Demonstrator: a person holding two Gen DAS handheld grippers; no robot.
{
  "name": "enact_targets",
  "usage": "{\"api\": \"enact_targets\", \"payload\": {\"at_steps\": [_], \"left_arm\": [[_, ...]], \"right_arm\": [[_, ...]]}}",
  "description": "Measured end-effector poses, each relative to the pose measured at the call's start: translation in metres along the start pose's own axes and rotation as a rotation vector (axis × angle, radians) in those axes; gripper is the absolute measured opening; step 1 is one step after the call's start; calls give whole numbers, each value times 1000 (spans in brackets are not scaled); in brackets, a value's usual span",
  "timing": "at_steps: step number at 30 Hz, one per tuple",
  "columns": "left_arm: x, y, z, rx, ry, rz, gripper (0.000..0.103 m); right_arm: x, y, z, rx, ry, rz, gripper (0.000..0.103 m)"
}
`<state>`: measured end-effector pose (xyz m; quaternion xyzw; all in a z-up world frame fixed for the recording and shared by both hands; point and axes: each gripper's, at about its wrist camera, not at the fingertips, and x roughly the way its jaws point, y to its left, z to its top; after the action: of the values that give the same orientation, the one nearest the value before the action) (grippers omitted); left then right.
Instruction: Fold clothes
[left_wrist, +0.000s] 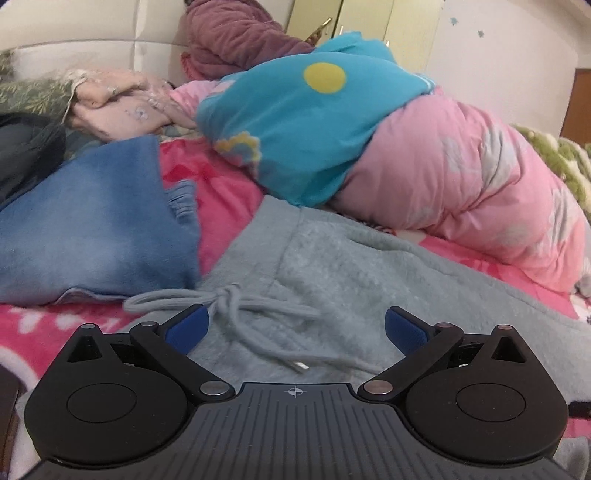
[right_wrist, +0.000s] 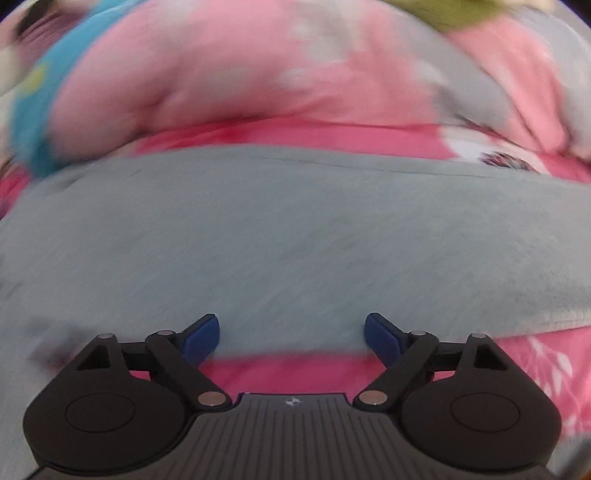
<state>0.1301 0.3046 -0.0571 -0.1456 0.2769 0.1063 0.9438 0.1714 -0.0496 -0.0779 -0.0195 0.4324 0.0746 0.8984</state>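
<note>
Jaws of the left gripper (left_wrist: 293, 326) are spread wide apart, with nothing clamped between the blue pads (left_wrist: 186, 328). Below and between them the waistband end of the grey sweatpants (left_wrist: 332, 266) is seen, laid flat on the pink patterned bedspread (left_wrist: 221, 199). The drawstring (left_wrist: 229, 306) of the sweatpants is tied in a loose bow just ahead of the left pad, and one of its ends, tipped with a pale aglet, trails toward the gripper body. No contact between the pads and the cloth can be made out.

To the left of the sweatpants a folded blue garment (left_wrist: 92, 229) lies on the bedspread, near the waistband. Behind the sweatpants a pink quilt (left_wrist: 461, 177) is heaped, with a turquoise cloth bearing a yellow dot (left_wrist: 295, 122) draped over its left part. Further back a maroon bundle (left_wrist: 236, 40) is piled against the pale wall.

In the right wrist view, which is blurred, the right gripper (right_wrist: 291, 334) is likewise held with its jaws apart and nothing between them. It hangs over the near edge of the grey sweatpants (right_wrist: 295, 229), where a strip of pink bedspread (right_wrist: 280, 373) shows beneath. The pink quilt (right_wrist: 258, 66) fills the background.
</note>
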Motion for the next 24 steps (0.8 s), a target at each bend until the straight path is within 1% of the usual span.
{"api": "enact_targets", "payload": {"at_steps": [2, 5, 6, 8, 9, 11, 12, 13, 14, 17, 18, 19, 20, 22, 23, 24], "left_arm": [[0, 5, -2, 2, 4, -5, 102], [-2, 6, -7, 39, 0, 0, 102], [-3, 6, -9, 52, -3, 6, 102], [-5, 7, -10, 68, -7, 28, 102], [-5, 9, -10, 70, -8, 45, 102], [-5, 15, -7, 44, -6, 45, 103], [-5, 20, -5, 23, -7, 40, 102], [-5, 23, -3, 8, -7, 38, 102], [-5, 25, -1, -5, -7, 38, 103], [-2, 29, 3, -35, -1, 40, 102], [-1, 30, 4, -41, -2, 41, 102], [-1, 31, 5, -45, -3, 42, 102], [-1, 31, 4, -47, -3, 43, 102], [-1, 33, 3, -46, -2, 51, 102], [-1, 34, 2, -45, -2, 57, 102], [-2, 35, 1, -45, -1, 63, 102]], "right_arm": [[-9, 23, 15, -43, -61, 23, 89], [0, 54, 48, -66, -165, 43, 89], [11, 62, 56, -60, -174, 40, 89], [41, 78, 69, -35, -166, 26, 88], [57, 85, 71, -31, -155, 10, 86], [80, 101, 61, -17, -71, -14, 79], [78, 110, 52, -33, -71, -19, 79], [69, 120, 42, -63, -96, -20, 79], [60, 127, 34, -95, -95, 13, 79], [29, 142, 15, -174, -28, 187, 78], [21, 147, 15, -198, -19, 227, 76], [15, 150, 18, -221, -20, 256, 75], [11, 154, 25, -229, -42, 265, 75], [16, 160, 50, -206, -111, 224, 75], [25, 162, 64, -181, -132, 204, 74], [37, 164, 74, -151, -132, 184, 74]]}}
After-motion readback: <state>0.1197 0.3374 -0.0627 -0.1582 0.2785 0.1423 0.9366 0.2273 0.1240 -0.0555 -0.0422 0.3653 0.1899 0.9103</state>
